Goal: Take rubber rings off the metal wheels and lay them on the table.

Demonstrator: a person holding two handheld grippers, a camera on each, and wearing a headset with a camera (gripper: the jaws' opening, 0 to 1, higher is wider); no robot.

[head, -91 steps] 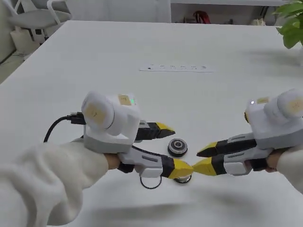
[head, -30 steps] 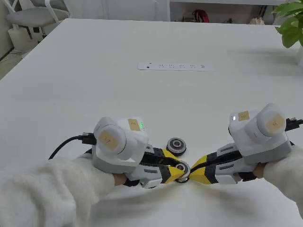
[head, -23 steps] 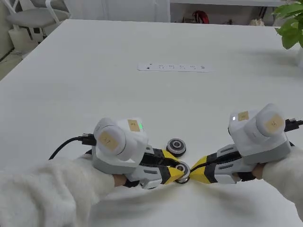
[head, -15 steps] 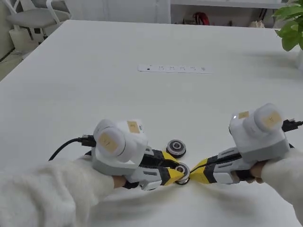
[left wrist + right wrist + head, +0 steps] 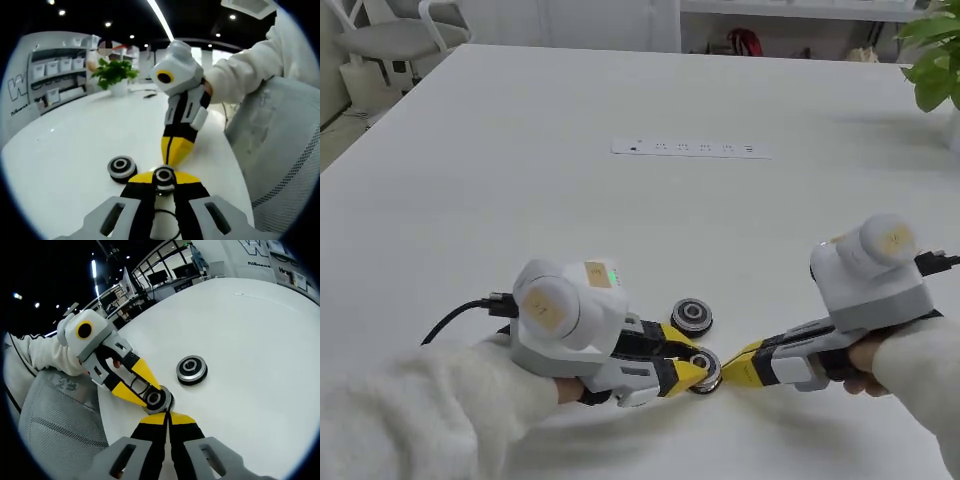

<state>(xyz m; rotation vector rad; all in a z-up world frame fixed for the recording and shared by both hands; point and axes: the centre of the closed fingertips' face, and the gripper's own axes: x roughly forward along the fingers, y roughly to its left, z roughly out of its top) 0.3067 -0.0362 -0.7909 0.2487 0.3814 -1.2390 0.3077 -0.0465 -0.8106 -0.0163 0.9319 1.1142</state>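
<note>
A power strip (image 5: 690,148) and a plant (image 5: 932,55) sit far back on the surface (image 5: 520,150). The left gripper (image 5: 686,352) has its jaws clamped on a wheel (image 5: 164,175), whose face is tilted upward. The right gripper (image 5: 169,416), jaws pressed together, touches the wheel's rim. A second wheel (image 5: 692,315) lies flat just behind, and a loose ring (image 5: 167,227) lies under the left gripper.

Counter (image 5: 620,220) was smooth with a faint sheen, held wheel (image 5: 706,365) and loose wheel (image 5: 692,314) gleamed as polished metal, rimmed in dull black rubber, left gripper (image 5: 692,358) was smooth plastic, sleeve (image 5: 410,420) was fuzzy cloth.
</note>
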